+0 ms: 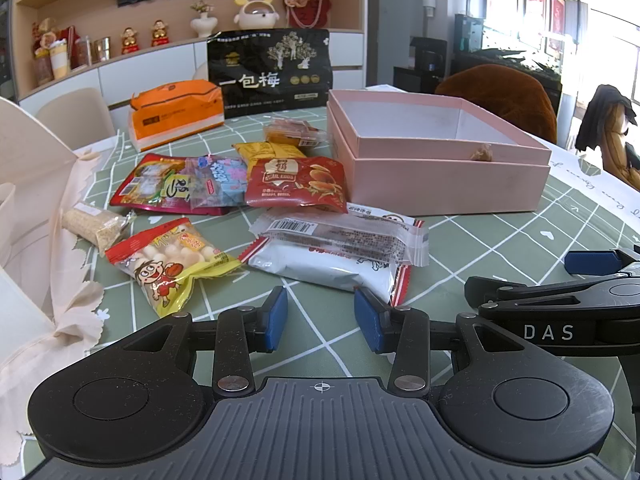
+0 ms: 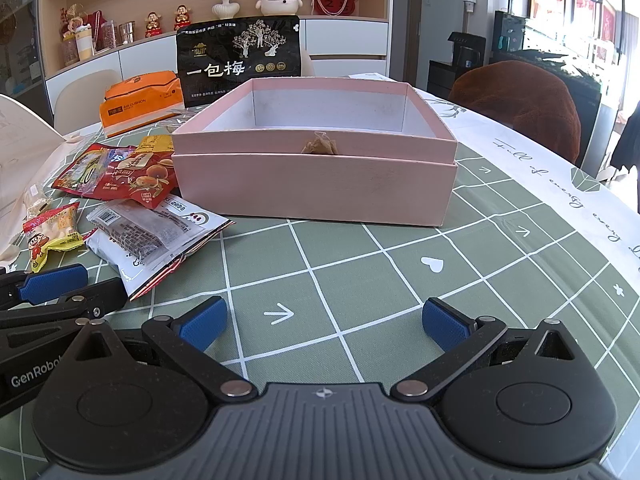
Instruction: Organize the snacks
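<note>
An open pink box [image 1: 440, 184] [image 2: 316, 188] stands on the green checked tablecloth, with nothing inside that I can see. Left of it lies a heap of snack packets: a white packet with a barcode [image 1: 340, 248] [image 2: 152, 236], a red quail-egg packet [image 1: 296, 184] [image 2: 136, 184], a yellow-red cartoon packet [image 1: 172, 264] [image 2: 48, 236], and others. My left gripper [image 1: 320, 320] is open and empty, low over the cloth just before the white packet. My right gripper [image 2: 324, 324] is open wide and empty, facing the box front over bare cloth.
An orange tissue pack [image 1: 176, 116] [image 2: 140, 100] and a tall black plum bag [image 1: 272, 72] [image 2: 240, 60] stand behind the snacks. A pale cloth bag [image 1: 40, 220] lies at the left. A brown chair back [image 2: 520, 108] is behind the table at the right.
</note>
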`<state>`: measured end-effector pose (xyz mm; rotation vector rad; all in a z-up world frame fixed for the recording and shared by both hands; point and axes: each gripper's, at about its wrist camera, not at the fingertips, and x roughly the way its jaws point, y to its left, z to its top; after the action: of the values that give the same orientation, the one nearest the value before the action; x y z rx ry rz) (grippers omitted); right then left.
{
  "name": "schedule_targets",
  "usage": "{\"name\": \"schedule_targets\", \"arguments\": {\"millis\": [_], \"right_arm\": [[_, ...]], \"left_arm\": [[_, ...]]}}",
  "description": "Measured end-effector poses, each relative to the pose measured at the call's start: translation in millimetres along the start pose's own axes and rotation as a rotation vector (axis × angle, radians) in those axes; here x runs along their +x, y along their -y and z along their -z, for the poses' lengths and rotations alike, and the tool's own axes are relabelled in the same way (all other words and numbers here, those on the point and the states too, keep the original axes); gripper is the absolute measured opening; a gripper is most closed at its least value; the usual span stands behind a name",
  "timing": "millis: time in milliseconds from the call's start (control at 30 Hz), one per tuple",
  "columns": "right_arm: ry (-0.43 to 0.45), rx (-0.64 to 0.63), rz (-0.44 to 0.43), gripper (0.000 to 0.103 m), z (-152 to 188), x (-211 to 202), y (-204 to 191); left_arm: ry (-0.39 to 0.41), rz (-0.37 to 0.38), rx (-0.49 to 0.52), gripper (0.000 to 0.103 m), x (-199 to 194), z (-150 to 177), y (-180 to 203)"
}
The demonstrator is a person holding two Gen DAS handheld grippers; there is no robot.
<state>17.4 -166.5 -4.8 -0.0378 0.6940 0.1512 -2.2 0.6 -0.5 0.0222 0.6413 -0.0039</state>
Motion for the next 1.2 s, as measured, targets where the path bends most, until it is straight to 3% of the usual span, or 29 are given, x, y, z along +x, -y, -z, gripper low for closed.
{"name": "schedule_targets", "arguments": {"millis": [1200], "right_arm": [[0.000,0.000,0.000,0.103,-0.4,-0.6,-0.2]], "left_arm": [[0.000,-0.005,0.007,0.045,1.3,-1.3,-0.1]]}}
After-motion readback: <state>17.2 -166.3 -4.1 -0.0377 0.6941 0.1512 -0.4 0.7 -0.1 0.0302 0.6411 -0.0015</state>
